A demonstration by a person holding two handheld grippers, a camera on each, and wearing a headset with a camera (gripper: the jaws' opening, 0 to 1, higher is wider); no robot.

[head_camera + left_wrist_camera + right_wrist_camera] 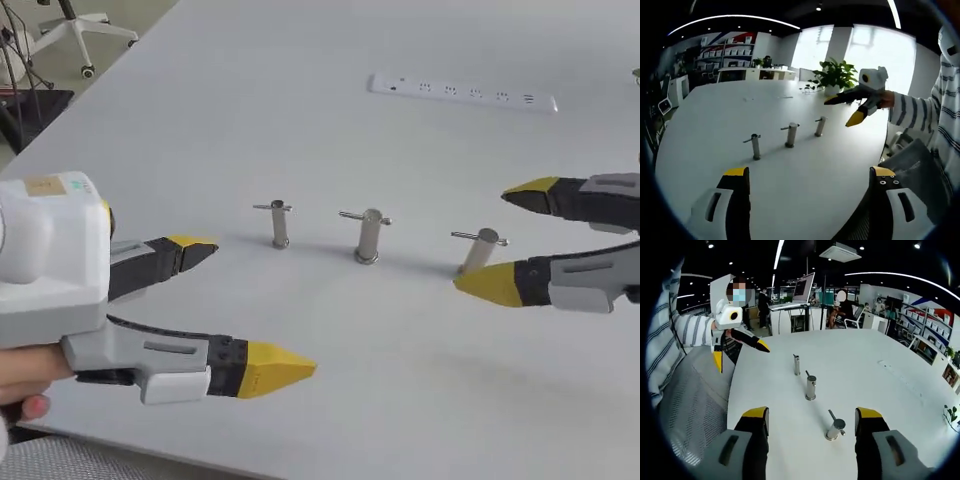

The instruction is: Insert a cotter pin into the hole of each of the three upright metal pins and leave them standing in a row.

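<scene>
We lose the body of the right claw (481,239) past the right edge of the head view, and its lower tip hides the base of the right pin (484,243). Both claws gape wide, gripping and touching nothing. The left claw (262,306) hovers near left. With the left pin (280,225) and middle pin (369,238) it makes a row on the worktop (300,120), cotter pins (348,215) through all three heads.

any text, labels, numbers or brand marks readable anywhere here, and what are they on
None can be read in any view.
power strip: any marks by its sockets are too small to read.
wall graphic: red and blue shapes, too blurred to read.
metal pins: no markings visible.
</scene>
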